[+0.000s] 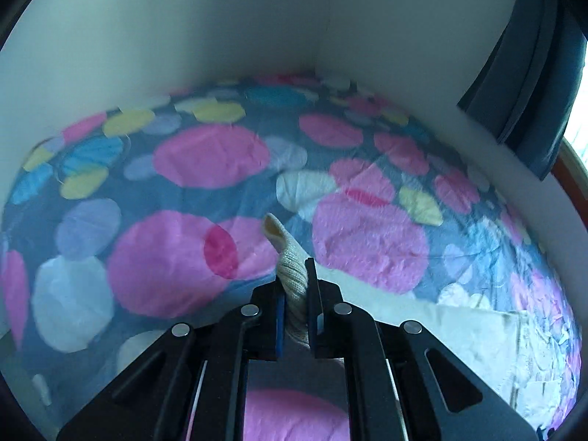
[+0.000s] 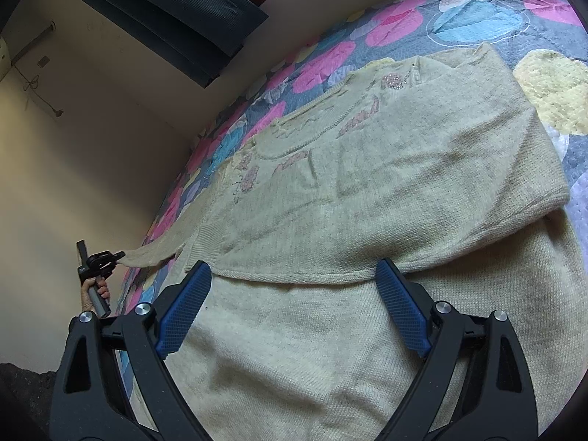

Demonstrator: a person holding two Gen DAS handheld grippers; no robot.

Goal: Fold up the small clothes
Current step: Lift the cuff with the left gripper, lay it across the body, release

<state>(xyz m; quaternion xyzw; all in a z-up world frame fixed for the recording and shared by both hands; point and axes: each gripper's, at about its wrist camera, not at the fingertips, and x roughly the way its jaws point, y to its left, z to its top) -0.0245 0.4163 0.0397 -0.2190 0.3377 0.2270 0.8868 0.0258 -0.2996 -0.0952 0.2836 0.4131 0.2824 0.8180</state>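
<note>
Cream knitted sweater lying flat on the bed's spotted bedspread, one sleeve already folded across the body; left tongs clenched on the cuff of the other sleeve, right tongs released, spread above the hem.

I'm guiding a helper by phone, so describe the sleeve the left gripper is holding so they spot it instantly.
Start at the bedspread with big pink and blue dots, where a cream knitted sweater lies flat. From its far-left side one sleeve stretches out past the bed edge. Unlike the other sleeve folded across the chest, its ribbed cuff is pinched in the left gripper.
</note>
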